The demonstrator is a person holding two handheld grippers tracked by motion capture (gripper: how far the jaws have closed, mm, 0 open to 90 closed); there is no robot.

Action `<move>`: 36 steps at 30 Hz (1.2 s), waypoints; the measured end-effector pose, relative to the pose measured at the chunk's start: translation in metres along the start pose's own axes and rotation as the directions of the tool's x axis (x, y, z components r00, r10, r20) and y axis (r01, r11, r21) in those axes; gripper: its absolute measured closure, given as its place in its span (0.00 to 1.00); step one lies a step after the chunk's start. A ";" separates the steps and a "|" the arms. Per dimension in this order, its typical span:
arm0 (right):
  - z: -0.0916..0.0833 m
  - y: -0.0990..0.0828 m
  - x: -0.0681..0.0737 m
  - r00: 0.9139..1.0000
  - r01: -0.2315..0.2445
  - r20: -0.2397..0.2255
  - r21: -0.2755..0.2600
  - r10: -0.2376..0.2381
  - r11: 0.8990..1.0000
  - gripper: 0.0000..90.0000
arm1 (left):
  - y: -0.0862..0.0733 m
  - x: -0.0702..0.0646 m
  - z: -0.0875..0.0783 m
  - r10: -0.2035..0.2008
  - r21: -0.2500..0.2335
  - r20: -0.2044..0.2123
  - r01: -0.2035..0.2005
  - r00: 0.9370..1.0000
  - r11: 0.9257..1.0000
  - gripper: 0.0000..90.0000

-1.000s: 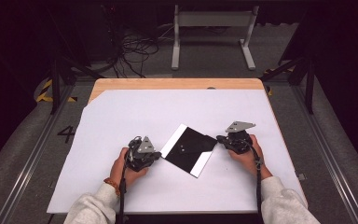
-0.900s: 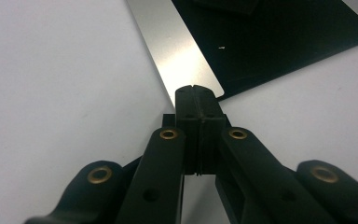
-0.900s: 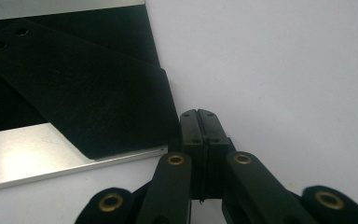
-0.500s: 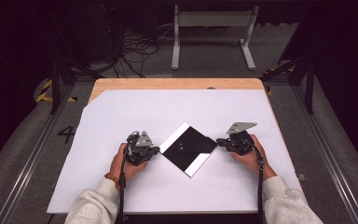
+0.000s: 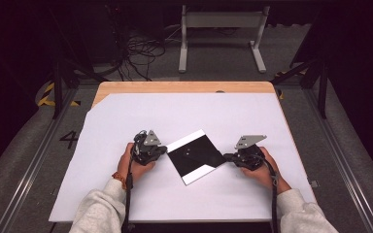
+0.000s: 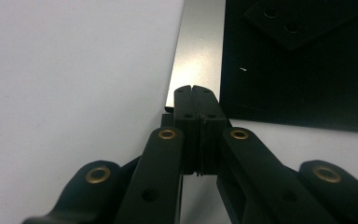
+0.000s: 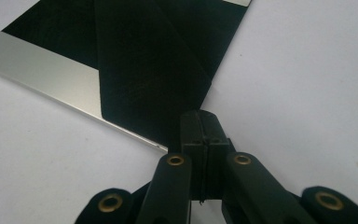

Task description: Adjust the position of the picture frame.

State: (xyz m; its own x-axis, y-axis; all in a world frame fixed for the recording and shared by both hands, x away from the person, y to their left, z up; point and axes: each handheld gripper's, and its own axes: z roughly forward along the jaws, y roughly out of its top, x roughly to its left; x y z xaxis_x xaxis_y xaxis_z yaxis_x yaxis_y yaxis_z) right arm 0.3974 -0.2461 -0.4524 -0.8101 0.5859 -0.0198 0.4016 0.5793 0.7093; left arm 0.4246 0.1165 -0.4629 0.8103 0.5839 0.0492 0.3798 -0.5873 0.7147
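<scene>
Thing in hand: a black sheet with a pale silver strip along one edge lies flat at the lower middle of the high view, turned like a diamond on the white surface.
Left gripper: the left gripper sits at the sheet's left corner; in the left gripper view its jaws are pressed together, tips touching the silver strip.
Right gripper: the right gripper rests at the sheet's right corner; in the right gripper view its jaws are also together, tips at the black corner. Whether either pair pinches the sheet's edge or merely rests on it, I cannot tell.
Change: compared with a second ago, the left hand is a little further left in the high view and the sheet seems to have gone with it; the right hand is about where it was.
Meaning: this looks like squaring or positioning the sheet between both grippers, probably before a fold or a lift; the work seems at an early stage.
</scene>
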 end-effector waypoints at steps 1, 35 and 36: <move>0.000 0.000 0.000 1.000 0.000 0.000 0.000 0.000 1.000 1.00 | 0.000 0.000 0.000 0.000 0.000 0.000 0.000 1.000 1.000 0.99; -0.007 -0.006 0.030 0.993 0.047 -0.112 0.013 -0.045 0.999 1.00 | 0.007 0.003 0.010 -0.046 -0.022 0.042 0.047 0.998 0.999 1.00; -0.007 -0.006 0.031 0.992 0.050 -0.115 0.015 -0.048 0.999 1.00 | 0.008 0.002 0.011 -0.044 -0.023 0.038 0.045 0.998 0.999 1.00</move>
State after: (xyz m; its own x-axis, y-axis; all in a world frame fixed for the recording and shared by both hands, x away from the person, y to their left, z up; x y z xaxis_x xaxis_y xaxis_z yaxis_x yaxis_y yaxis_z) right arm 0.3672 -0.2351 -0.4524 -0.8721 0.4885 0.0272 0.3670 0.6162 0.6969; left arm 0.4345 0.1071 -0.4649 0.8090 0.5877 -0.0085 0.4054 -0.5475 0.7320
